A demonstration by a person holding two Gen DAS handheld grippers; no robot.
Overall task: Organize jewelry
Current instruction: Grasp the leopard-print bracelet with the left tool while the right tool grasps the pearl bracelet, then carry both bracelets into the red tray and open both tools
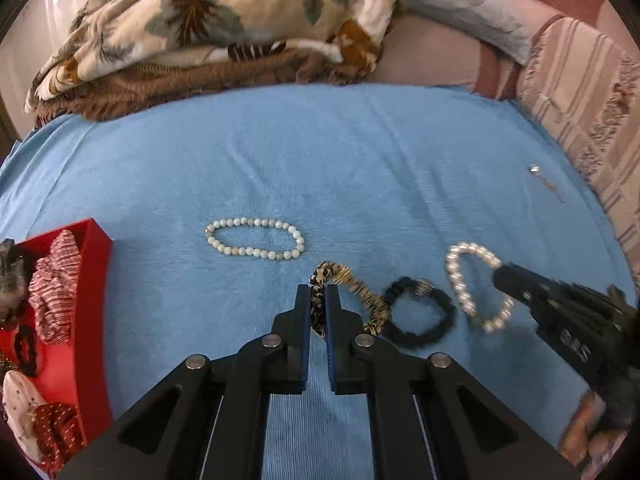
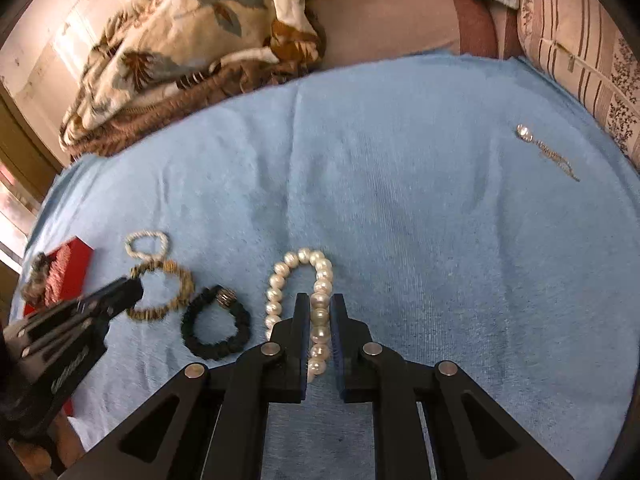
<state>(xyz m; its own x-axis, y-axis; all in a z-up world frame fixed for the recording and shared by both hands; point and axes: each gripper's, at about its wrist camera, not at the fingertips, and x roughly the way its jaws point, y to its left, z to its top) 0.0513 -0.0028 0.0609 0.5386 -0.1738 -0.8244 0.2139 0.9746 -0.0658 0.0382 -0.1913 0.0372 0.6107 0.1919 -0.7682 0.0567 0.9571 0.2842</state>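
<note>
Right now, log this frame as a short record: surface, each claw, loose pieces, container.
surface: blue cloth
left claw: shut on leopard scrunchie
right claw: shut on big pearl bracelet
loose: small bead bracelet, black scrunchie, earring
container: red box, at left, holds scrunchies

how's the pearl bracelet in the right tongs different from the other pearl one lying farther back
The big-pearl bracelet has fat, glossy beads; the small-bead bracelet has finer, duller ones. The first sits between the right tongs; the second lies untouched, apart from both tongs. Both are whitish closed loops on the blue cloth.
</note>
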